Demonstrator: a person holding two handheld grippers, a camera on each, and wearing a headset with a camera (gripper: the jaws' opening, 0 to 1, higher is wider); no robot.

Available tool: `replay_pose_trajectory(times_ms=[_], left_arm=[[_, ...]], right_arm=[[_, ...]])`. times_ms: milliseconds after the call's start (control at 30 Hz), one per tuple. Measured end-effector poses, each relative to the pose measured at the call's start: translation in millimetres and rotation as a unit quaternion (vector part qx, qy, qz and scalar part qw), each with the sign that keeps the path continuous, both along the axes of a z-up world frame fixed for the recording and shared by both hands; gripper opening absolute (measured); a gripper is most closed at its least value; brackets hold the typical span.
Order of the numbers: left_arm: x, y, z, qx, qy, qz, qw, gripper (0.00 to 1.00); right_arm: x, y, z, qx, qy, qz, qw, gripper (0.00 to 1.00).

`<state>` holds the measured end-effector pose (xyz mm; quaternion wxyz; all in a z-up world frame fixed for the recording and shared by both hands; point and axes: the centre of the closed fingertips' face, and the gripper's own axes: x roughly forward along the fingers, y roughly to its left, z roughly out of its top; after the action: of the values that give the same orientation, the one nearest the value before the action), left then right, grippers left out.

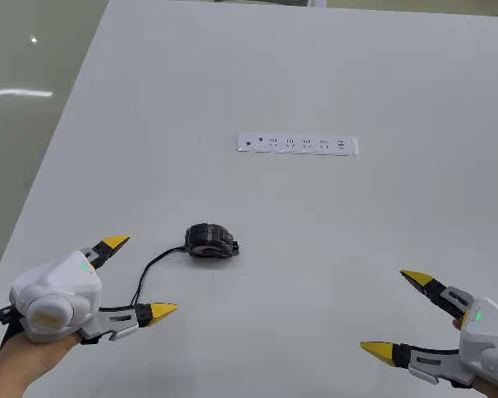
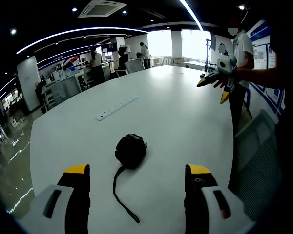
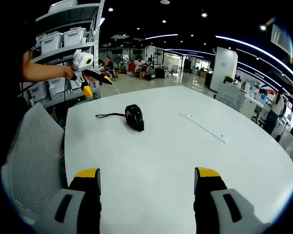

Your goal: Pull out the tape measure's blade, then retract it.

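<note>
A black tape measure (image 1: 209,240) lies on the white table (image 1: 332,75) with its black wrist strap (image 1: 145,278) trailing toward the left. Its blade is wound in. My left gripper (image 1: 140,275) hovers open to the left of it, yellow tips pointing at it, a short gap away. In the left gripper view the tape measure (image 2: 131,148) lies ahead between the jaws, and the strap (image 2: 120,192) runs back toward me. My right gripper (image 1: 398,315) is open at the lower right, well apart from the tape measure (image 3: 134,117), which sits far ahead in its own view.
A white power strip (image 1: 296,144) lies flat beyond the tape measure, toward the table's middle. The table's left edge (image 1: 46,166) drops to a glossy floor. In the gripper views, an office with shelves, desks and several people surrounds the table.
</note>
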<state>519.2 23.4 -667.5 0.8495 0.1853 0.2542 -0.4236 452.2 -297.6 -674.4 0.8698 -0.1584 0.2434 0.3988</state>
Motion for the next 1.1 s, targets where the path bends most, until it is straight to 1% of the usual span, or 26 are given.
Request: replay_pose_trajectory(times_ms=[167,333,500,667,800,1100], left_arm=[[10.5,-6.0,-4.7,0.013,0.003,-0.024,0.9996,0.75],[20.8,-12.6,-8.9,0.018,0.003,-0.042,0.9989,0.72],[31.9,-16.1,-17.9,0.029,0.007,-0.059,0.9978,0.7],[38.1,-18.7,-26.1,0.035,0.015,-0.073,0.9966,0.68],[42.8,-19.8,-32.6,0.043,0.02,-0.085,0.9953,0.65],[54.7,-25.6,-42.2,0.053,0.02,-0.115,0.9917,0.58]], right_arm=[[12.0,4.5,-6.2,-0.003,0.002,0.018,0.9998,0.77],[23.2,11.9,-12.2,-0.006,0.003,0.037,0.9993,0.76],[36.3,18.6,-18.6,-0.008,0.001,0.055,0.9985,0.73],[47.9,23.3,-24.3,-0.008,0.002,0.065,0.9979,0.71],[55.8,26.9,-29.8,-0.011,0.004,0.077,0.997,0.69],[73.4,41.1,-36.7,-0.012,0.003,0.107,0.9942,0.63]])
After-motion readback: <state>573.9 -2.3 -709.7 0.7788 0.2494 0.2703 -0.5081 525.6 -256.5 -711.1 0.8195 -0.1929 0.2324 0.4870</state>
